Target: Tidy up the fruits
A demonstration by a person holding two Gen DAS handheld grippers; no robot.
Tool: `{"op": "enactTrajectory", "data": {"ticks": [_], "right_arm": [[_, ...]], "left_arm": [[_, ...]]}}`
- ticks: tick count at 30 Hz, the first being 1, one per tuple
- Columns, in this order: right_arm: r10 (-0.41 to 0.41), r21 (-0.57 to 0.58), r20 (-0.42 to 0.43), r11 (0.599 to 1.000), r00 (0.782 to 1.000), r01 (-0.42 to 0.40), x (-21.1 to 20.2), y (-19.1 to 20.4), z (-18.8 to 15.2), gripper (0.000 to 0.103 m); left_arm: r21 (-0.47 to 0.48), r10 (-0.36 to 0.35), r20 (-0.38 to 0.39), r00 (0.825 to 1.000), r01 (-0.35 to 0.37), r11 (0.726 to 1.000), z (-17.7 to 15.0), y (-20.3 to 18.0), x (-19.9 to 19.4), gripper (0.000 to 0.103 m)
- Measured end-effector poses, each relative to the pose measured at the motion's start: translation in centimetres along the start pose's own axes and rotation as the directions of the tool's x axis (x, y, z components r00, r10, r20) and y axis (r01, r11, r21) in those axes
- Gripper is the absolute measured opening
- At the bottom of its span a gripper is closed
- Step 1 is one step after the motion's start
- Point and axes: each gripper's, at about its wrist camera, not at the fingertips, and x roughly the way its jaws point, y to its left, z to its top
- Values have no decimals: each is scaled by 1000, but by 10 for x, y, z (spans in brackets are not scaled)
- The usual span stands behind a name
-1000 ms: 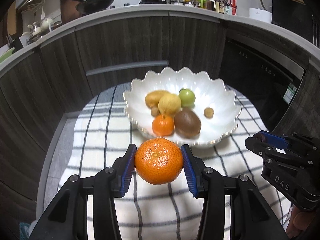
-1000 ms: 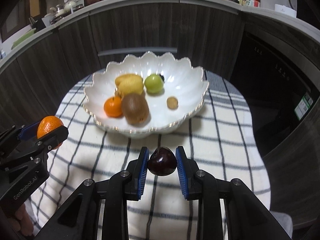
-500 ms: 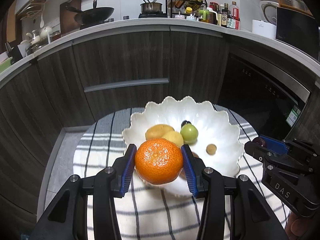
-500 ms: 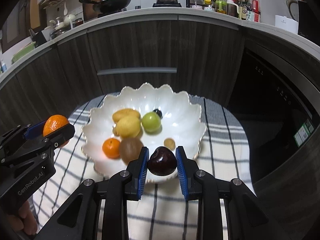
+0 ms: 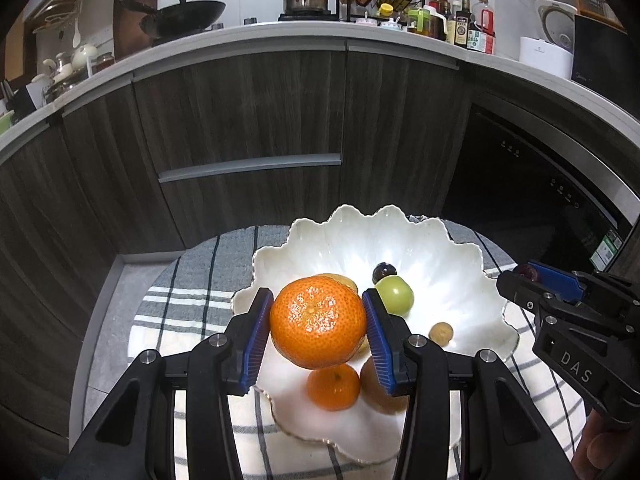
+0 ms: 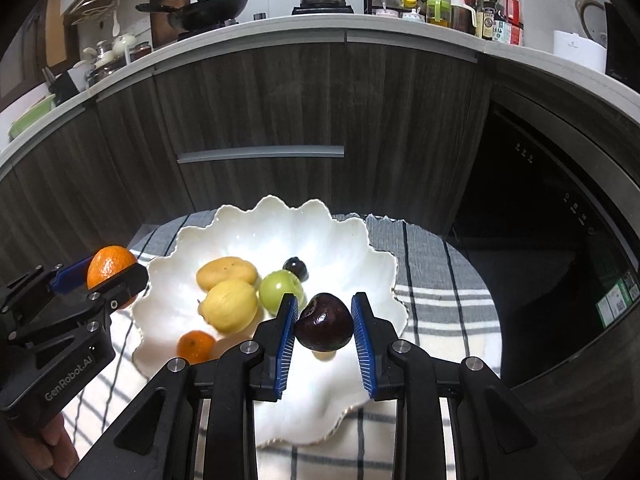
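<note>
Here the left gripper (image 5: 318, 330) is clamped on a large orange (image 5: 318, 322), its blue pads pressed to both sides of the fruit, held in the air over the near-left part of the white scalloped bowl (image 5: 432, 248). The right gripper (image 6: 324, 330) grips a dark plum (image 6: 325, 328) the same way, above the near-right part of the bowl. In the right wrist view the left gripper sits at the bowl's left edge, well apart from the right one.

The bowl's wavy rim rises all round and stands on a striped cloth (image 6: 440, 304) that reaches a little past the rim on each side. Dark wooden cabinets (image 5: 256, 128) stand beyond the far edge. Inside, the far wall and right half of the bowl are bare white; the fruit lies left of centre.

There a yellow lemon (image 6: 229, 306) touches an oblong yellow fruit (image 6: 227, 273) on its far side and a green fruit (image 6: 281, 291) on its right; a small dark fruit (image 6: 296, 267) lies just beyond the green one. A small orange (image 6: 195, 346) lies nearest, close to the lemon. The large orange is bright, pitted and glossy; the plum is nearly black with a shiny skin.
</note>
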Motion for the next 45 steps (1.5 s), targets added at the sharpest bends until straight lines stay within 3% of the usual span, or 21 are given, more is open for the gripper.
{"op": "enactTrajectory", "data": {"ticks": [21,24,25,27,28,29,31,40,45], "right_arm": [[26,17,-106,1000,994,-24,68,-2,0,29],[25,21,-108,1000,994,-23,68,-2,0,30],[25,21,-107,1000,994,-23,68,-2,1,31],[24,16,-100,1000,995,-22,65,-1,1,39],[21,16,-96,1000,995,-19,64,0,1,51],[11,17,-87,1000,996,-10,61,0,2,63],[-15,17,-71,1000,997,16,56,-1,3,72],[-69,40,-48,997,996,71,27,-4,7,80],[-64,44,-18,997,998,65,-2,-1,3,80]], "left_arm": [[-29,-12,-105,994,9,1000,-6,7,57,46],[-36,-13,-112,994,9,999,-7,8,57,47],[-35,-11,-108,994,7,999,-6,8,56,52],[-38,1,-96,995,-5,999,-5,8,51,70],[-40,10,-88,996,-14,999,-5,9,48,78],[-41,18,-77,997,-21,999,-4,10,45,79],[-35,31,-71,997,-33,999,-3,10,39,79],[-63,60,-25,998,-62,996,-2,12,-1,95],[-71,95,1,995,-95,993,-7,11,-33,96]]}}
